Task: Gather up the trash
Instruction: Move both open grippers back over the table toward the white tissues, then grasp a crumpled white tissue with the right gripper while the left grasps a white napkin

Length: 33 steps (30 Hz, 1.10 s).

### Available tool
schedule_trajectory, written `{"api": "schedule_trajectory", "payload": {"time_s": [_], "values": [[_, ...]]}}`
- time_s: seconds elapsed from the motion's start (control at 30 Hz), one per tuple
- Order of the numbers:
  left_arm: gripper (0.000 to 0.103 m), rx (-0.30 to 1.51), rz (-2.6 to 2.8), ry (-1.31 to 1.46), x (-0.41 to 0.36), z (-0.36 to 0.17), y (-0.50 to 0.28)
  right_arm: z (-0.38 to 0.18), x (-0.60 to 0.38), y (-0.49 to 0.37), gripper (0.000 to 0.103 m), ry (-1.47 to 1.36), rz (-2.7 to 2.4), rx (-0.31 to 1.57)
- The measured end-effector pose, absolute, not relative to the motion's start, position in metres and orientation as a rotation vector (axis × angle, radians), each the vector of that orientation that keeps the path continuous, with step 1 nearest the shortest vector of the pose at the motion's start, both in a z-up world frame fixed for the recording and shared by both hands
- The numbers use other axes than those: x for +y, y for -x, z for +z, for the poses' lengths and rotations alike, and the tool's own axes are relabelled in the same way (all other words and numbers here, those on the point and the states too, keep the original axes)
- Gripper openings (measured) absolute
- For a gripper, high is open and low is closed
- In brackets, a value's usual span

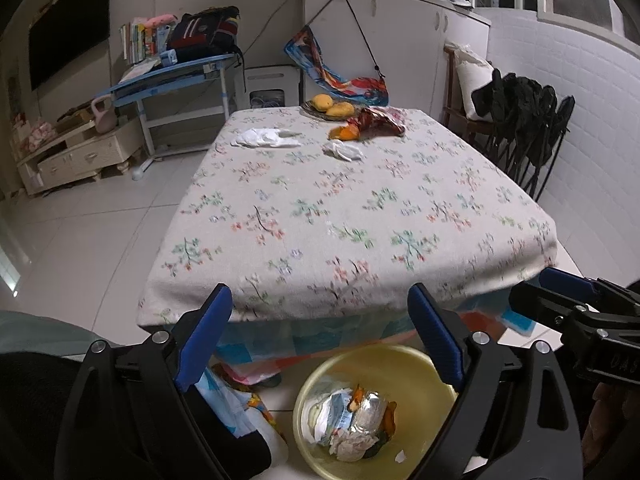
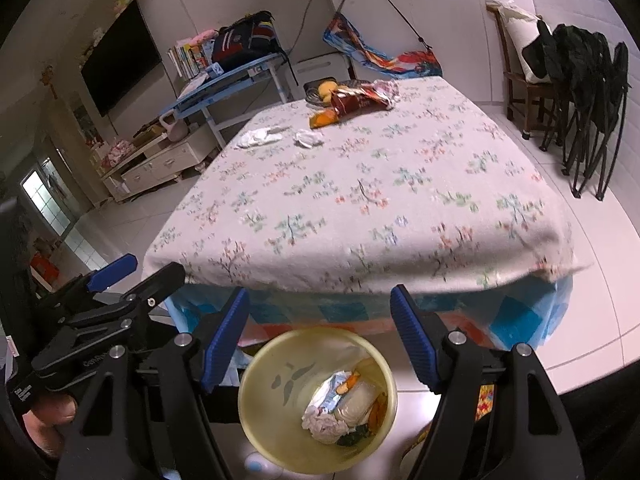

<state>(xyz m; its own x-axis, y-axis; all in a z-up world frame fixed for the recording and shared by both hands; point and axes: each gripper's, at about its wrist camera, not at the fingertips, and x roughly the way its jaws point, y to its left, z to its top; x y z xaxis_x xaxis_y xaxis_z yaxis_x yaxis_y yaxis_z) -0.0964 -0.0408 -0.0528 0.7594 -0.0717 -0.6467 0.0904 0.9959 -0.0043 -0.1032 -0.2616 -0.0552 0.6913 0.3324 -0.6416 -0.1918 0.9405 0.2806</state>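
Yellow bin [image 2: 280, 364] | upright, mouth up | both grippers empty, spread above

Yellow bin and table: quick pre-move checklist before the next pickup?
1. Left tongs empty, open: ok.
2. Right tongs empty, open: ok.
3. Yellow bin upright on the floor below the table edge, wrappers and tissue already inside, room left: ok.
4. Trash still on the floral tablecloth: crumpled tissue, white wad, orange peel, red snack bag: not ok, uncollected.
5. Plate of yellow fruit touches the snack bag: cannot tell.
6. Trash within reach from here: not ok, it all lies at the far end.
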Motion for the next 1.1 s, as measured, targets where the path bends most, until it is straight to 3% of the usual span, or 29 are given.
{"api": "schedule_trajectory", "payload": {"time_s": [0.4, 1.1], "values": [[0.089, 0.671, -0.013, 0.036, -0.005, -0.024, 0.041, -0.030, -0.250, 0.052, 0.071, -0.134, 0.364, 0.726], [0.089, 0.738, 0.021, 0.005, 0.031, -0.019, -0.115, -0.039, -0.212, -0.083, 0.071, -0.047, 0.409, 0.809]]}}
